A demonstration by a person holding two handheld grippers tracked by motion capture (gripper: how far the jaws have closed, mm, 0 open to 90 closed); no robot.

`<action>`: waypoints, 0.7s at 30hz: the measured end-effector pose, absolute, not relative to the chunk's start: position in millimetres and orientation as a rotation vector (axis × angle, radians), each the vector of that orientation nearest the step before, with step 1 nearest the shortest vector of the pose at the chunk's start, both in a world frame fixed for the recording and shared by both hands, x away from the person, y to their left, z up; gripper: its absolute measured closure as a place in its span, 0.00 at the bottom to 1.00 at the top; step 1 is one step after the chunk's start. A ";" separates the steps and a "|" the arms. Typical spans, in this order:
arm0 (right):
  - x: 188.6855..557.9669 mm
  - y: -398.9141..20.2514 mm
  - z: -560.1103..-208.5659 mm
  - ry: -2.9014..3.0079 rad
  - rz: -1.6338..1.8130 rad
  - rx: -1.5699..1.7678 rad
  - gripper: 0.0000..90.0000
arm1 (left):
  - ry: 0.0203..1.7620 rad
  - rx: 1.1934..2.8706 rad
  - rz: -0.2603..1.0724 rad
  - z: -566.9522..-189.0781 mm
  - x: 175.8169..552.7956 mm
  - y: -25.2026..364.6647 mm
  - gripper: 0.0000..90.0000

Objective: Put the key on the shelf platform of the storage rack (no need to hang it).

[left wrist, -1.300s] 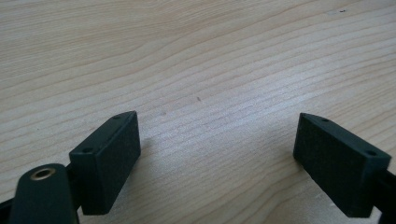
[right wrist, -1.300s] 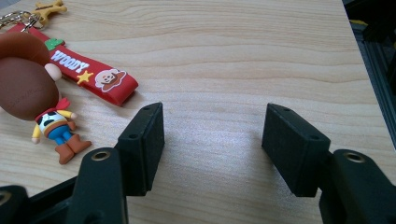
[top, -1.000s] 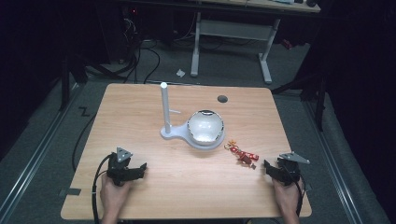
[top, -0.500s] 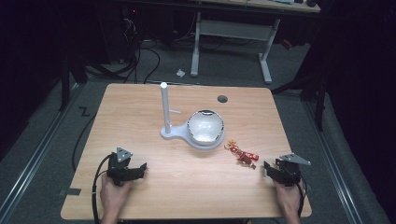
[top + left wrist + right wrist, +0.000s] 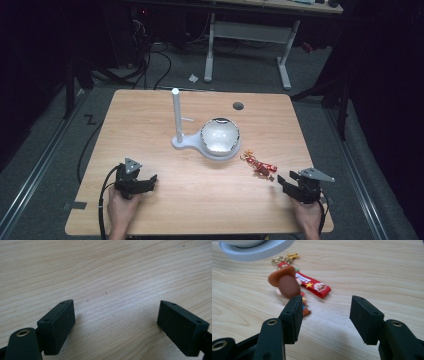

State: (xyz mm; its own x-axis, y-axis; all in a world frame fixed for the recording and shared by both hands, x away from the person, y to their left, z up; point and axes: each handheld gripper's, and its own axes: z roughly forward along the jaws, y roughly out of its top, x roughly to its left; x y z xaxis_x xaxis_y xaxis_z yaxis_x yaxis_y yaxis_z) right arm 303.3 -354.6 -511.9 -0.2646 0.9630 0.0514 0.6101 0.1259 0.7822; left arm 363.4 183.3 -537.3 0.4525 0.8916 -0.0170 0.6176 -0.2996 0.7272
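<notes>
The red strap keychain with a brown-hatted cartoon figure (image 5: 294,282) lies on the wooden table (image 5: 150,125) at lower right of the high view, just ahead of the right gripper (image 5: 325,308), fingers open and empty; the left gripper (image 5: 137,181), also open, sits well apart.

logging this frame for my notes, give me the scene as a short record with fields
surface: wooden table
centre: white stand with upright post, silver ball on its base
keychain: red strap with cowboy figure, lying flat on table right of stand, just ahead of right gripper
left gripper: open, over bare wood
right gripper: open, holds nothing
hands: at the near table edge
</notes>
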 end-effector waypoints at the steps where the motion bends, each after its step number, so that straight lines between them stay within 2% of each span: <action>1: 303.1 -353.0 -511.5 1.939 0.988 1.509 0.49 | 1.257 2.031 0.521 -537.3 363.4 183.3 0.17; 21: 330.0 -322.5 -508.7 2.066 1.044 1.415 0.47 | 1.257 2.031 0.522 -537.3 363.4 183.2 0.17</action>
